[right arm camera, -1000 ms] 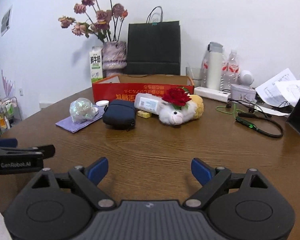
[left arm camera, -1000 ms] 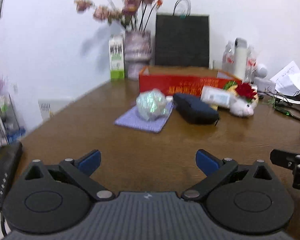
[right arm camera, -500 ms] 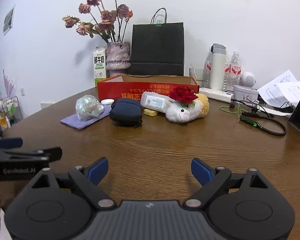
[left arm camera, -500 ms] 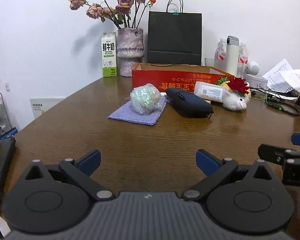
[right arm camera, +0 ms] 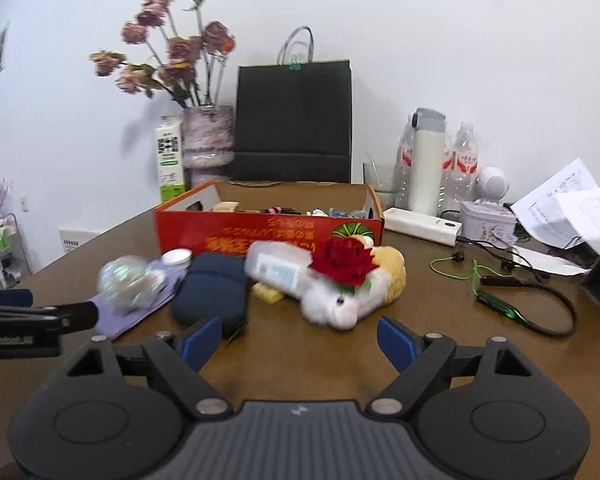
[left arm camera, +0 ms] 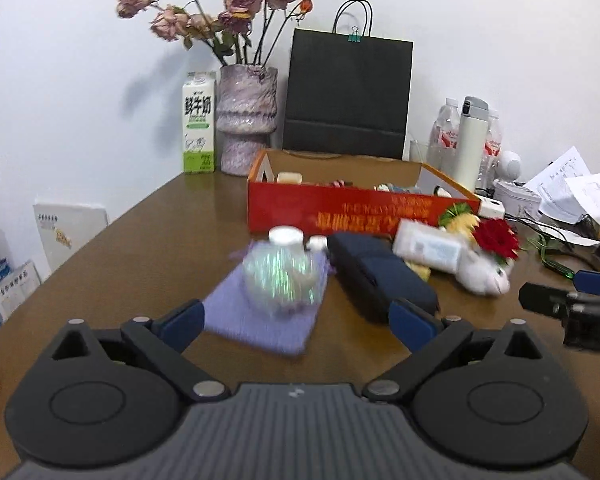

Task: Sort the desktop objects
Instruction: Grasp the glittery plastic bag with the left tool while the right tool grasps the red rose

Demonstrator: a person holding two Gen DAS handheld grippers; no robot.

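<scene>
My left gripper point(left arm camera: 296, 322) was spread wide and held nothing, its blue fingertips point(left arm camera: 182, 318) hanging above the brown table point(left arm camera: 112, 272) on either side of the purple cloth point(left arm camera: 260, 320). My right gripper point(right arm camera: 298, 338) was just as wide and empty, touching nothing. On the cloth sat the shiny ball point(left arm camera: 282, 282), at 12 o'clock from the left tool, with a small white-capped jar point(left arm camera: 286, 237) just behind it. The dark blue pouch point(left arm camera: 380, 276) lay at 1 o'clock, its long axis running from near right to far left. Beyond it the white bottle point(right arm camera: 278, 266) lay on its side, leaning on the plush toy point(right arm camera: 348, 300), whose head pointed toward me, a red rose point(right arm camera: 344, 264) on top. The red box point(right arm camera: 268, 234) stood open behind them at 12 o'clock. Bare table lay between both tools and the pile; at 3 o'clock a green cable point(right arm camera: 500, 300) crossed the wood.
</scene>
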